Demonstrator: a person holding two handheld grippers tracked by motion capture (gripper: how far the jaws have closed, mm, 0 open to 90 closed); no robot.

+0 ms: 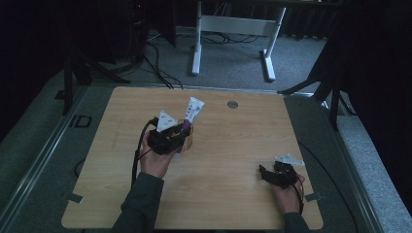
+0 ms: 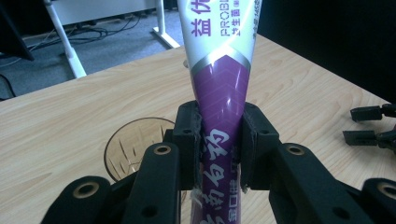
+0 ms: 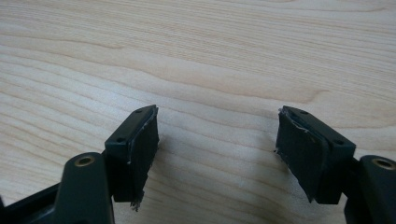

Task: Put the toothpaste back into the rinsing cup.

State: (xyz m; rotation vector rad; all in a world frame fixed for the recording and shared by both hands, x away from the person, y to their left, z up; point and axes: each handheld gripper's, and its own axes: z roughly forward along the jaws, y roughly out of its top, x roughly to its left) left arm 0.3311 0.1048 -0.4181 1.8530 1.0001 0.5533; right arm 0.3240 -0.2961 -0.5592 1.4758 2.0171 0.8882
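The left gripper is clamped on one toothpaste tube, its jaws closed against the purple lower section, with the white upper end rising out of the top of the left gripper view. The tube stands roughly upright, tilted slightly, directly beside and apparently just above one brown glass cup, which sits on the wooden table left of centre. In the high view the tube rises over the cup position; whether its lower end is already inside the cup cannot be determined. The step in hand appears to be placing the tube into the cup. The next move calls for aligning the tube's lower end over the cup mouth, lowering it inside, then releasing the jaws without tipping the cup. The right gripper rests low over bare table near the front right corner, jaws wide apart and holding nothing. Count: one tube, one cup, two grippers, one table.
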